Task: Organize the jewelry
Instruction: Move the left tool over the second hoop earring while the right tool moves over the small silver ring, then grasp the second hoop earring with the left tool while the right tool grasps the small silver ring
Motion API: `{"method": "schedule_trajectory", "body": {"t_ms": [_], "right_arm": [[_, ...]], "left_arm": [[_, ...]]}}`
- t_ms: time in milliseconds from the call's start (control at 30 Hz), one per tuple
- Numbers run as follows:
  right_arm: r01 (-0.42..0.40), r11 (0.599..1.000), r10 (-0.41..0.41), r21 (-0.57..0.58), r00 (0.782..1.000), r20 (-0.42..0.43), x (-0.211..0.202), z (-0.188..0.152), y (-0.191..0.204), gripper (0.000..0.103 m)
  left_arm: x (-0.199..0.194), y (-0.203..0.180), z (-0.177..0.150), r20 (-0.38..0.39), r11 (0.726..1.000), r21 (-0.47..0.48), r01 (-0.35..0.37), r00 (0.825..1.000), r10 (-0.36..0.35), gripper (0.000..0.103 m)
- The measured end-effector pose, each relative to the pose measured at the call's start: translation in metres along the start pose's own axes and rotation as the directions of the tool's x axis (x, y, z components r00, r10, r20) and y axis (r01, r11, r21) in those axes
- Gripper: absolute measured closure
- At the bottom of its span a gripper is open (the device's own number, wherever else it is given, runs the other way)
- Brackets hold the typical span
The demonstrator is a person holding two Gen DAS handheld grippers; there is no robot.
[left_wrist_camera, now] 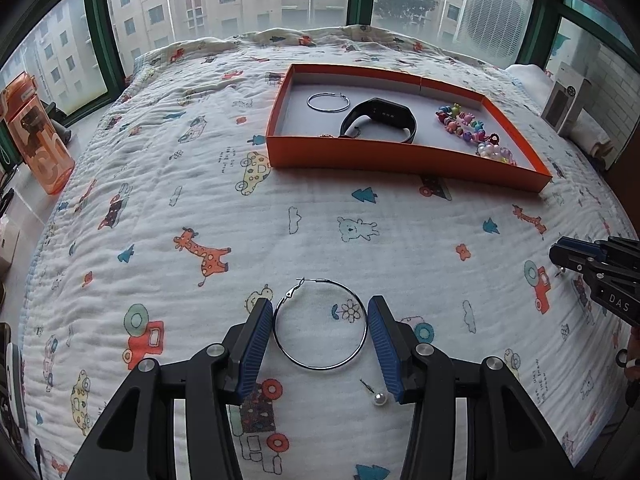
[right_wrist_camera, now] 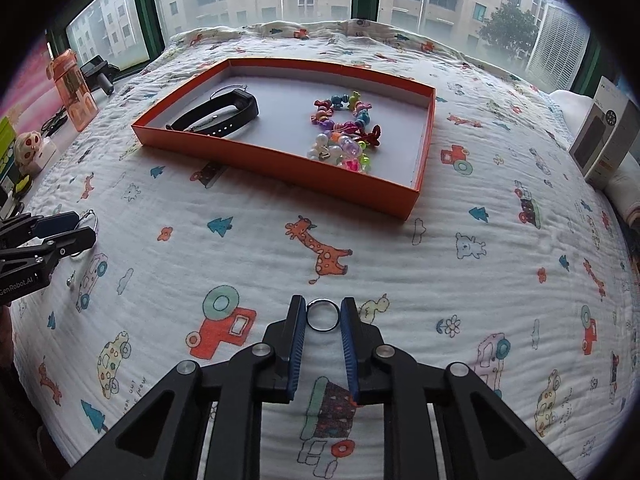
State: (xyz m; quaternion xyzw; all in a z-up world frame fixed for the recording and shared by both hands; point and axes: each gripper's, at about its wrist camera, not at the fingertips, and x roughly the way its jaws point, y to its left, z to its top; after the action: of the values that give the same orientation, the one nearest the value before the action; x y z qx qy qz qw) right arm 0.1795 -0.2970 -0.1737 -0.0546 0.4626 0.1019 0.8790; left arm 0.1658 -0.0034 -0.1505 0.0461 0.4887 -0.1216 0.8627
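A large silver hoop earring (left_wrist_camera: 320,325) lies on the quilt between the blue pads of my left gripper (left_wrist_camera: 320,312), which touch its sides. A pearl stud (left_wrist_camera: 376,396) lies just to its right. My right gripper (right_wrist_camera: 323,314) has its pads against a small dark ring (right_wrist_camera: 323,315) on the quilt. The orange tray (left_wrist_camera: 400,158) holds another hoop (left_wrist_camera: 328,102), a black watch band (left_wrist_camera: 380,120) and bead bracelets (left_wrist_camera: 468,126). In the right wrist view the tray (right_wrist_camera: 280,164) shows the band (right_wrist_camera: 218,114) and beads (right_wrist_camera: 344,132).
An orange bottle (left_wrist_camera: 38,140) stands at the left edge by the window. A white box (right_wrist_camera: 604,136) and folded cloth lie at the right. The patterned quilt (left_wrist_camera: 280,220) covers the surface. The right gripper shows at the right edge of the left view (left_wrist_camera: 560,256).
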Motion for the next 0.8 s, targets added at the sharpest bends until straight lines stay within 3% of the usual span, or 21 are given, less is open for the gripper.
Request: {"method": "schedule_trajectory", "body": {"t_ms": [800], "right_arm": [[-0.019,0.999,0.012,0.044,0.985,0.172,-0.056,0.030,-0.003,0.083]], "left_arm": [[-0.057,-0.023,0.039,0.153,0.999,-0.009,0.048,0.987,-0.046,0.050]]}}
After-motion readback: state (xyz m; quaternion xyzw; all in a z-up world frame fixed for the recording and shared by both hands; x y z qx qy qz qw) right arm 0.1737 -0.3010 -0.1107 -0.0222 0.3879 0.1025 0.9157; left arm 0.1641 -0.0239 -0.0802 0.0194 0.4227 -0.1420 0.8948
